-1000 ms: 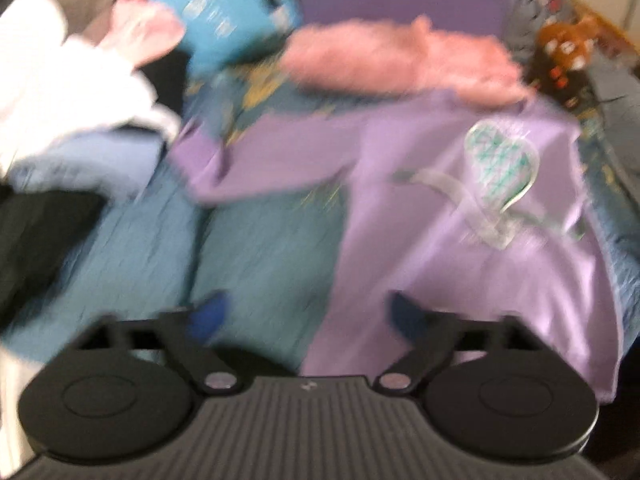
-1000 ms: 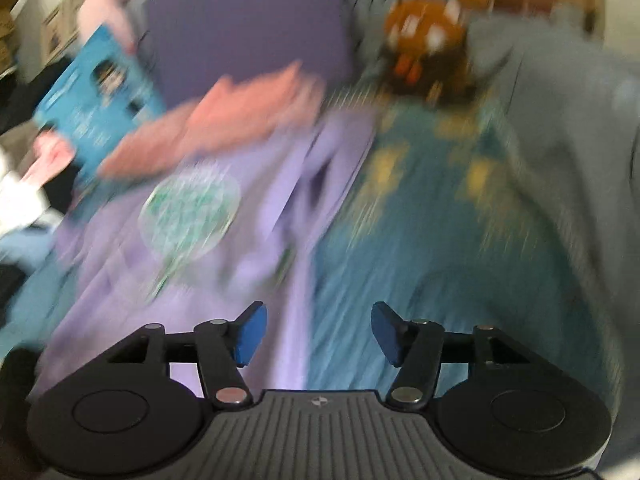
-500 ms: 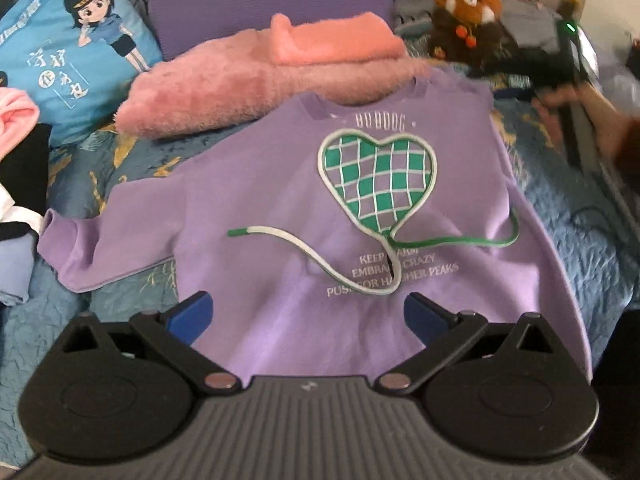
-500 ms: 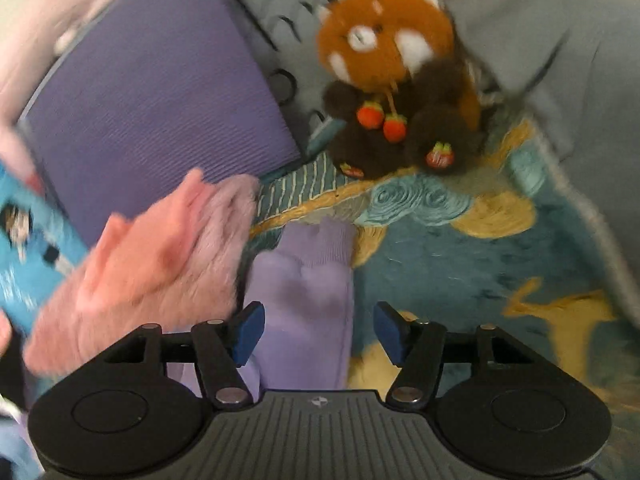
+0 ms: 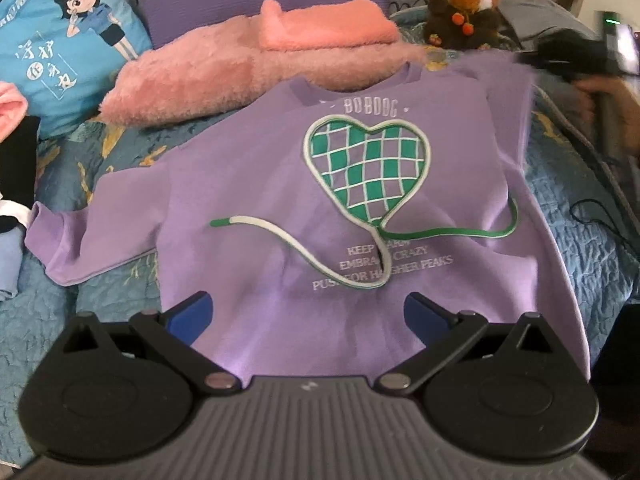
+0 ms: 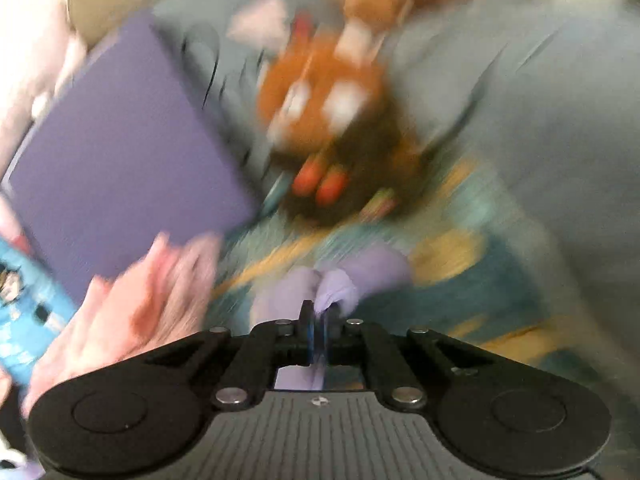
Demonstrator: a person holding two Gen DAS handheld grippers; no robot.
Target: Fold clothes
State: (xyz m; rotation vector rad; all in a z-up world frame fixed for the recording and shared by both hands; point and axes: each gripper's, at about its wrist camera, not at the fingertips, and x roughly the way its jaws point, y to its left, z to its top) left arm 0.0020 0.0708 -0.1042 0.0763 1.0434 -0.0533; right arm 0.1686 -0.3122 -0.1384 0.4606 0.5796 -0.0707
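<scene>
From the left wrist, the lilac sweatshirt with a green-and-white checked heart (image 5: 320, 184) lies front up across the middle of the bed with its blue patterned quilt (image 5: 52, 320), collar toward the head of the bed, one sleeve stretched out toward the left edge. The left gripper (image 5: 308, 314) hangs over the hem, jaws spread wide with nothing between them. Behind the collar sit a fluffy pink blanket pile (image 5: 248, 72), a blue cartoon cushion (image 5: 68, 40) and a brown plush red panda (image 5: 464, 4).

From the right wrist the picture is blurred. The right gripper (image 6: 318, 326) has its jaws pressed together on a bunched fold of the lilac sweatshirt (image 6: 332, 284), near the plush red panda (image 6: 332, 120) at the head of the bed.
</scene>
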